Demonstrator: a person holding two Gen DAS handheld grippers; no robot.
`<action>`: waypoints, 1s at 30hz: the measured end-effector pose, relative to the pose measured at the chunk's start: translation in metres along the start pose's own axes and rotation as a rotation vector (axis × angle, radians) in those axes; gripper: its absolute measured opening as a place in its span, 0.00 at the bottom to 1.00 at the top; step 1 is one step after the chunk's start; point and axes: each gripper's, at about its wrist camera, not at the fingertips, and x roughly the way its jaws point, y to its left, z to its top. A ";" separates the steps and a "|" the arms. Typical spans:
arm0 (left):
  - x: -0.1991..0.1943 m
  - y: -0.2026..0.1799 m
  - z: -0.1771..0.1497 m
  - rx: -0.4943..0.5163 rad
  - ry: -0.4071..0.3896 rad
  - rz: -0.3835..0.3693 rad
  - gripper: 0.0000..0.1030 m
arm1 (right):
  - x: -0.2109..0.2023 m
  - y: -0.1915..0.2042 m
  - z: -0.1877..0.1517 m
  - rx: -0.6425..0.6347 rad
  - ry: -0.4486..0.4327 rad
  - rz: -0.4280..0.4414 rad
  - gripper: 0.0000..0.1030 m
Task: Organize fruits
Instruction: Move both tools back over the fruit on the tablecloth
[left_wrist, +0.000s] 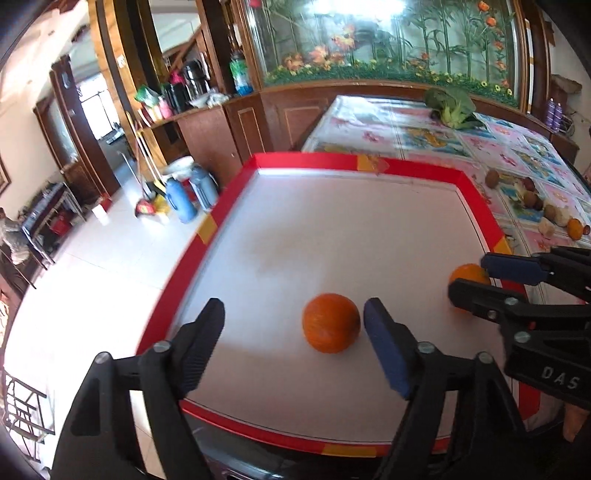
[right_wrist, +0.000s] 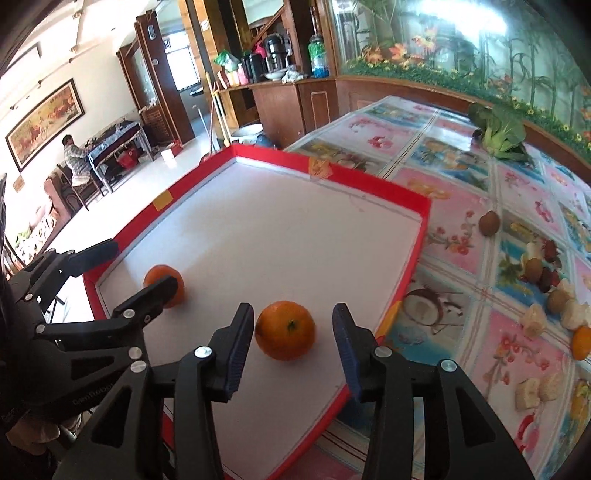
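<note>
A white tray with a red rim (left_wrist: 218, 221) (right_wrist: 417, 254) lies on the table. Two oranges rest on it. My left gripper (left_wrist: 293, 334) is open; one orange (left_wrist: 331, 322) (right_wrist: 167, 281) sits between its fingers, nearer the right finger, and nothing presses on it. My right gripper (right_wrist: 293, 338) is open around the other orange (right_wrist: 285, 329), with gaps on both sides; that orange shows in the left wrist view (left_wrist: 468, 275) between the right gripper's fingers (left_wrist: 509, 266). The left gripper also shows in the right wrist view (right_wrist: 122, 266).
Right of the tray, on the flowered tablecloth (right_wrist: 461, 166), lie kiwis (right_wrist: 489, 222), banana pieces (right_wrist: 535, 319), dark fruits and another orange (right_wrist: 581, 342). A leafy green vegetable (right_wrist: 498, 134) lies at the far end. The tray's left edge overhangs the floor (left_wrist: 92, 277).
</note>
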 end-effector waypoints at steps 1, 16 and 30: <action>-0.002 0.000 0.001 0.004 -0.009 0.012 0.78 | -0.004 -0.002 0.001 0.005 -0.011 -0.005 0.45; -0.034 -0.020 0.020 0.048 -0.077 0.058 0.80 | -0.041 -0.035 0.005 0.081 -0.096 -0.018 0.45; -0.045 -0.063 0.031 0.116 -0.082 0.022 0.80 | -0.069 -0.072 -0.005 0.155 -0.155 -0.024 0.46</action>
